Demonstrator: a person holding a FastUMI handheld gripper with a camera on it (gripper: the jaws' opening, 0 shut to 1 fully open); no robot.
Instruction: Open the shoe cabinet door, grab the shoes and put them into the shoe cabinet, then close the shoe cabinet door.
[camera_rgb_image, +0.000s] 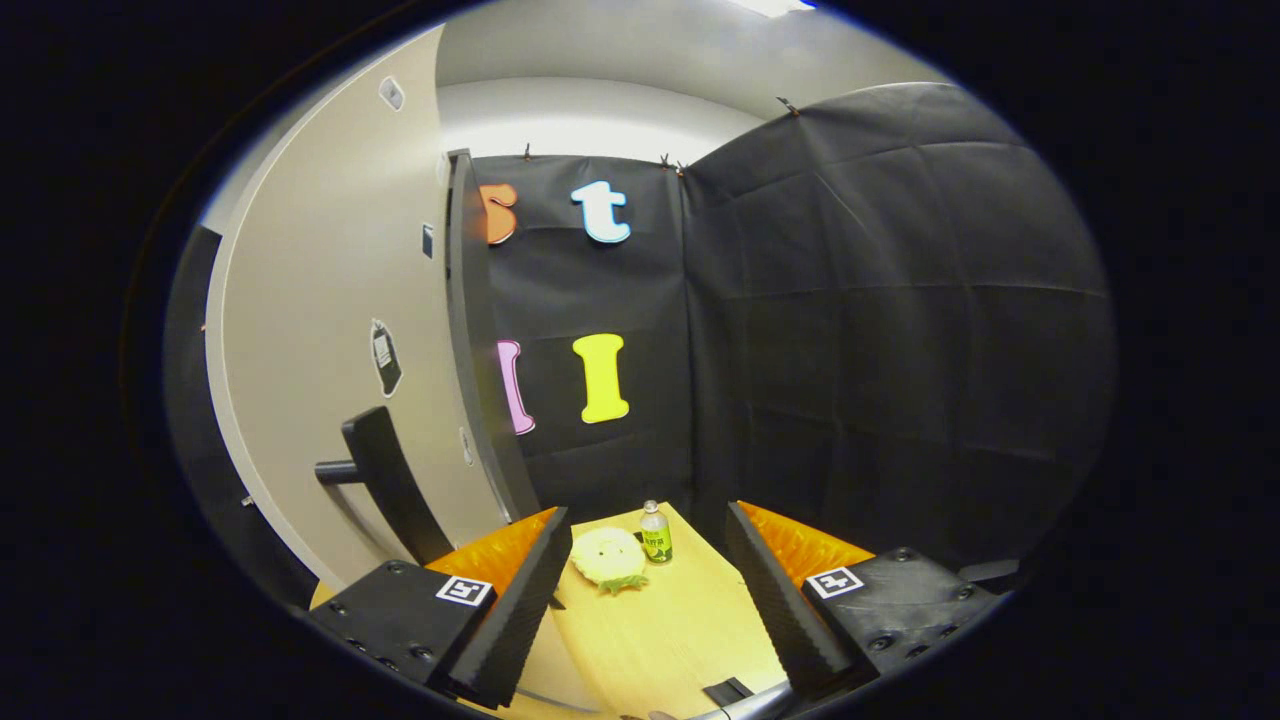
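Cabinet door (340, 330) with its dark handle (385, 480) stands just left of the gripper (648, 590), whose fingers are spread, holding nothing; beyond them, a plush toy (608, 558) and bottle (655, 533) sit on the worktop (660, 630).

One cabinet door (340, 330), one door handle (385, 480), one bottle (655, 533), one yellow plush toy (608, 558), one wooden table (660, 630).
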